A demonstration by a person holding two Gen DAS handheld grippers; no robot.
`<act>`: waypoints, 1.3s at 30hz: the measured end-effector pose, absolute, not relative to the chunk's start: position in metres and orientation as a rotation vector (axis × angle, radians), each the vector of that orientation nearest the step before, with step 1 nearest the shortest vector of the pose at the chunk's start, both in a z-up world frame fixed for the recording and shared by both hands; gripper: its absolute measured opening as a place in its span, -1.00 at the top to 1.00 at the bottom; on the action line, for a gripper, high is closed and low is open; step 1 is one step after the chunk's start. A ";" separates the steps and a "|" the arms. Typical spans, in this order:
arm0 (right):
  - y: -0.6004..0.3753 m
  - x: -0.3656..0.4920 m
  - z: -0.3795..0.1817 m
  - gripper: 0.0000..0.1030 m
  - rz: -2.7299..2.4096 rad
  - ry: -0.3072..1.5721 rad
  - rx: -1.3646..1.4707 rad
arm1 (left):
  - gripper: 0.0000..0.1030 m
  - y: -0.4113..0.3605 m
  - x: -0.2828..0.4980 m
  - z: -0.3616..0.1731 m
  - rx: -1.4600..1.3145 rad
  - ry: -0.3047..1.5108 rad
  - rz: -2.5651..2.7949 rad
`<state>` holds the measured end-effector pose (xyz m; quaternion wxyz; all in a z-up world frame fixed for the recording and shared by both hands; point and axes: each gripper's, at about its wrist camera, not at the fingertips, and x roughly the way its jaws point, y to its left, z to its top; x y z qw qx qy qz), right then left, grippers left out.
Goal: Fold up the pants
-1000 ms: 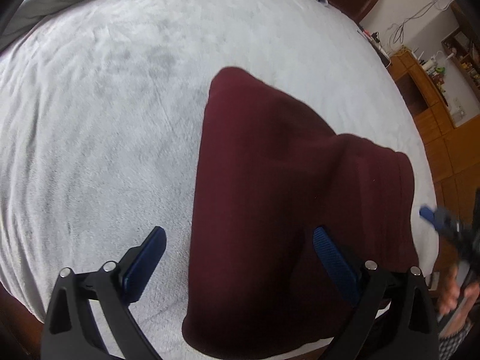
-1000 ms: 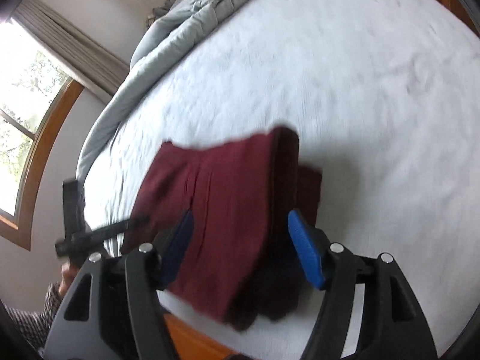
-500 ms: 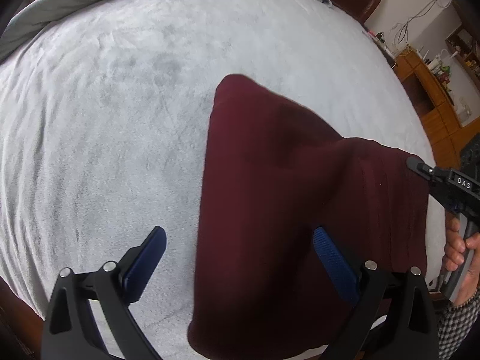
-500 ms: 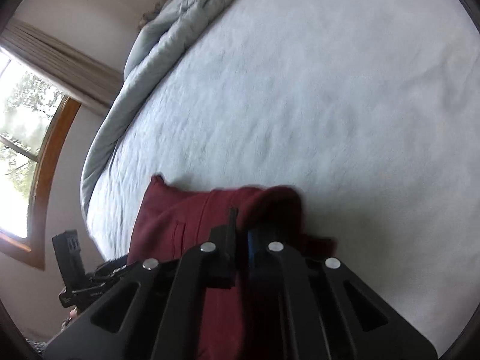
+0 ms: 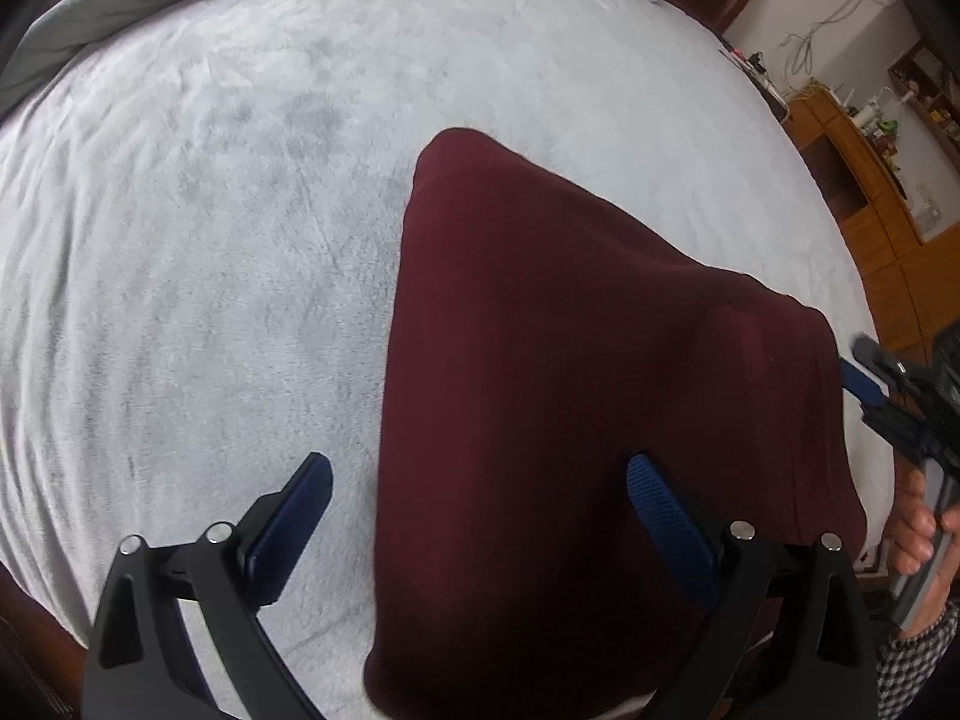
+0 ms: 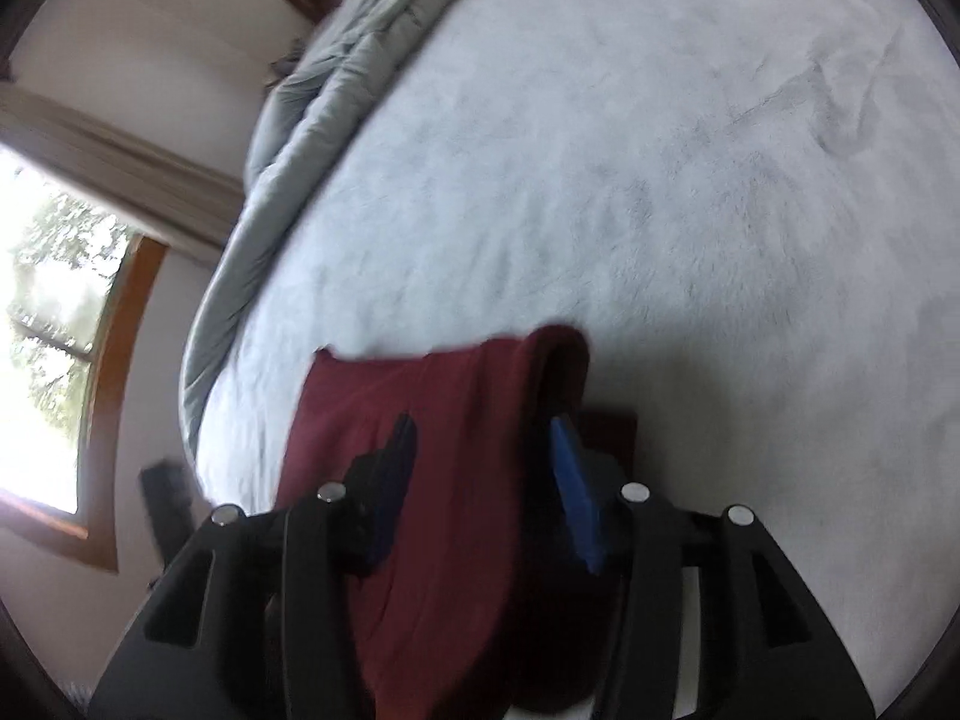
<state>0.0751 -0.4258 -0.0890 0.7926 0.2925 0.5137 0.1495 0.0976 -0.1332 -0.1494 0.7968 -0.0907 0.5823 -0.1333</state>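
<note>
Pants [image 5: 570, 390] lie on the bed [image 5: 210, 240], folded into a compact maroon stack, so little folding looks left. Left gripper [image 5: 480, 492] hovers released, one edge between its jaws. Right gripper [image 6: 486, 450] has just been opening, fabric between its jaws, apparently ungripped.

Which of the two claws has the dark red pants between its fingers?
The right claw: the pants run between its fingers. The left claw just hangs wide open above them.

Matt maroon knit cloth, pants [image 5: 570, 390]. Plushy pale fleece, bed cover [image 5: 210, 240]. Smooth grey quilted cloth, duvet [image 6: 312, 120]. Glossy varnished wood, cabinet [image 5: 864, 192]. Textured blue rubbery pads [image 5: 666, 510].
</note>
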 end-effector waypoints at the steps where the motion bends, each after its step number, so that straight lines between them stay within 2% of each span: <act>1: -0.424 0.062 -0.086 0.06 0.337 1.121 0.622 | -0.92 -0.133 0.095 -0.147 -0.187 1.250 -0.286; 3: -0.422 0.040 -0.083 -0.04 0.356 1.152 0.604 | -0.92 -0.131 0.089 -0.144 -0.181 1.251 -0.287; 10: -0.399 -0.014 -0.090 -0.04 0.397 1.242 0.581 | -0.92 -0.135 0.077 -0.145 -0.179 1.269 -0.302; 14: -0.382 -0.012 -0.095 -0.13 0.408 1.235 0.587 | -0.92 -0.142 0.078 -0.147 -0.178 1.280 -0.312; 16: -0.378 -0.007 -0.101 0.24 0.402 1.244 0.605 | -0.92 -0.144 0.079 -0.149 -0.188 1.291 -0.314; 17: -0.376 -0.005 -0.102 0.29 0.401 1.247 0.603 | -0.92 -0.144 0.080 -0.149 -0.192 1.294 -0.312; 19: -0.378 -0.003 -0.097 0.57 0.402 1.237 0.616 | -0.92 -0.147 0.084 -0.149 -0.205 1.299 -0.317; 22: -0.382 -0.007 -0.075 0.69 0.399 1.200 0.595 | -0.92 -0.127 0.076 -0.141 -0.202 1.276 -0.323; 26: -0.387 -0.011 -0.054 0.72 0.370 1.175 0.525 | -0.92 -0.133 0.076 -0.135 -0.181 1.260 -0.350; 31: -0.385 -0.012 -0.103 0.72 0.317 1.280 0.524 | -0.93 -0.140 0.076 -0.151 -0.160 1.285 -0.339; 37: -0.386 -0.014 -0.098 0.65 0.353 1.233 0.542 | -0.91 -0.142 0.072 -0.140 -0.131 1.259 -0.360; 39: -0.386 -0.013 -0.099 0.65 0.352 1.235 0.529 | -0.79 -0.146 0.072 -0.138 -0.112 1.259 -0.380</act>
